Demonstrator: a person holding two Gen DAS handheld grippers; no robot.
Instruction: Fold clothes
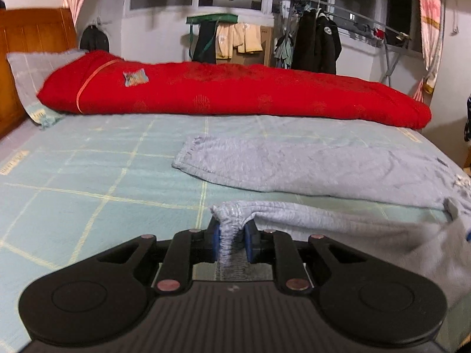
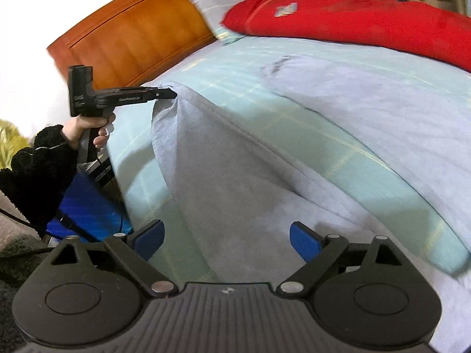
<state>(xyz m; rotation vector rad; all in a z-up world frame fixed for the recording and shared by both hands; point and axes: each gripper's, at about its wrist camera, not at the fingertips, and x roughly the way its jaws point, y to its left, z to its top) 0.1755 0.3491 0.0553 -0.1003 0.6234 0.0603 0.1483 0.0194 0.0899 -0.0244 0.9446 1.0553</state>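
Note:
Light grey sweatpants (image 1: 309,170) lie spread on the pale green checked bed sheet (image 1: 88,176). My left gripper (image 1: 231,244) is shut on the cuff of the near leg (image 1: 232,214), which is lifted off the sheet. The right wrist view shows that same left gripper (image 2: 172,93) from the side, held by a hand in a black fuzzy sleeve (image 2: 38,164), with the grey leg (image 2: 212,158) hanging from it in a raised fold. My right gripper (image 2: 226,239) stands open above the grey fabric near the bed's edge, its blue pads (image 2: 303,239) wide apart with nothing pinched.
A rolled red quilt (image 1: 235,91) lies along the far side of the bed, with a grey pillow (image 1: 32,73) against the wooden headboard (image 2: 141,32). Clothes hang on a rack (image 1: 318,44) beyond the bed. A blue object (image 2: 88,206) sits beside the bed.

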